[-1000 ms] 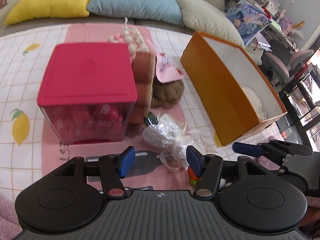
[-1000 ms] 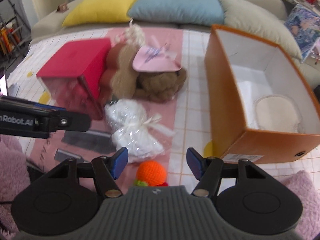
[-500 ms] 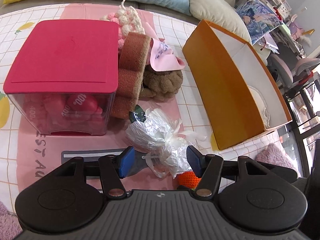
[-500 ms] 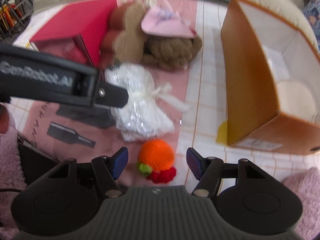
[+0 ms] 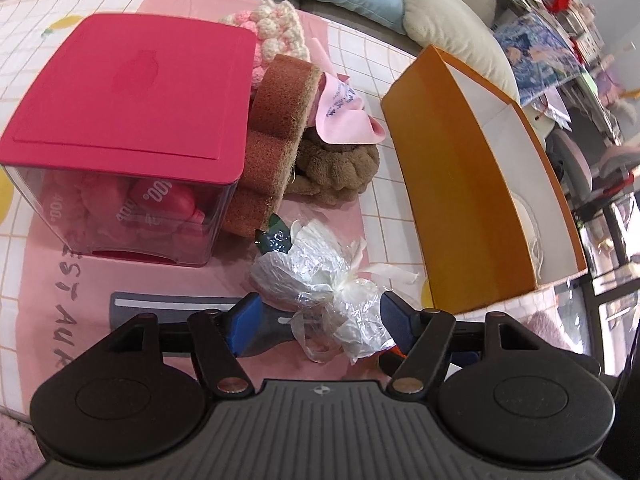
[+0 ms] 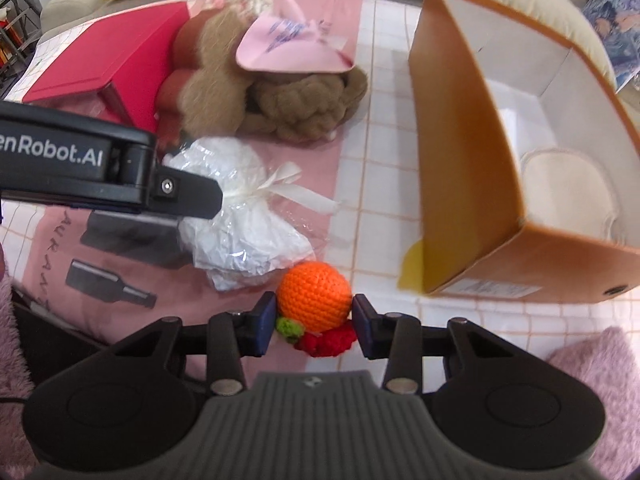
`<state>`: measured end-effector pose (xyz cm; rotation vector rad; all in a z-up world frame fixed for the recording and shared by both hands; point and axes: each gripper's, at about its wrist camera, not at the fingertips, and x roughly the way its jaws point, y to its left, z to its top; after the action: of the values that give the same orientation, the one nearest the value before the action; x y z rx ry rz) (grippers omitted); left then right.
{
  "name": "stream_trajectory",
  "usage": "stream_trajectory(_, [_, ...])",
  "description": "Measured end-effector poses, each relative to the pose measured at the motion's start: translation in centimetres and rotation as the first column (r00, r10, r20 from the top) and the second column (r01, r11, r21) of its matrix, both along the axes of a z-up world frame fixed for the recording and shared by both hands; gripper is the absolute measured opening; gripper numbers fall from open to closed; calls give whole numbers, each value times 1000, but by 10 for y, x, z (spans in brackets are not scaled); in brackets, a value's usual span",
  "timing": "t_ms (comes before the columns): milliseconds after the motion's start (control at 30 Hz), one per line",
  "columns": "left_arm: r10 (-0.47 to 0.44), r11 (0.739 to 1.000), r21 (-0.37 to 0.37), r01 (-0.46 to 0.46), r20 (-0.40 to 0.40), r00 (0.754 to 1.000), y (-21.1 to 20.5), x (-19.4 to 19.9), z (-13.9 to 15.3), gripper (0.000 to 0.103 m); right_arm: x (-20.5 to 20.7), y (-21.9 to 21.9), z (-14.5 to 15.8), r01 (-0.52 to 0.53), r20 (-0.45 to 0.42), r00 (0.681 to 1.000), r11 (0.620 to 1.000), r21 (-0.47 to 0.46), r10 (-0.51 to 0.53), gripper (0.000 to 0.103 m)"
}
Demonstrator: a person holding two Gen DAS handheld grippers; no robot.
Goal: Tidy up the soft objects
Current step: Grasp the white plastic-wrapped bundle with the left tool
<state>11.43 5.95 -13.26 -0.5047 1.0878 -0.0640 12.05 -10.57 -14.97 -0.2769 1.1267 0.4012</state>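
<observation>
A white bundle in clear plastic (image 5: pixel 320 276) lies on the pink mat. It sits between the pads of my left gripper (image 5: pixel 320 326), whose jaws are opening and do not press on it. In the right wrist view the bundle (image 6: pixel 244 224) lies partly under a left gripper finger (image 6: pixel 188 196). Just in front of it is an orange crocheted ball (image 6: pixel 314 296) with a green and red tuft. My right gripper (image 6: pixel 315 326) is closing on the ball, and both pads touch its sides.
An orange cardboard box (image 5: pixel 460 200) stands open at the right with a cream round pad (image 6: pixel 560 184) inside. A red-lidded clear box (image 5: pixel 128 92), brown sponges (image 5: pixel 276 128), a brown knitted plush (image 5: pixel 336 172) and a pink cloth (image 5: pixel 344 116) crowd the back left.
The left gripper came forward and down over the plastic bundle and its jaws widened. The right gripper dropped onto the orange ball and its jaws narrowed until they met the ball's sides.
</observation>
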Motion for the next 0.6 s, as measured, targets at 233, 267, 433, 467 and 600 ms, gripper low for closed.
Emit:
stream_trajectory(233, [74,996,-51,-77,-61,995,3,11,-11,81,6,6,1,-55,27,998,998,-3,55,41])
stream_trajectory(267, [81,995,-55,-85,-69,994,2,13,-13,81,7,7,0,-60,26,998,998,-5,61,41])
stream_trajectory(433, [101,992,-62,-108,-107,989,-2,23,-20,81,10,5,-3,-67,8,998,998,13,67,41])
stream_trajectory(467, [108,991,-64,-116,-116,987,-3,24,-22,81,10,5,-4,-68,7,998,998,15,67,41])
stream_trajectory(600, [125,988,-75,-135,-128,984,-4,28,-28,82,10,5,-5,-70,2,998,997,19,70,41])
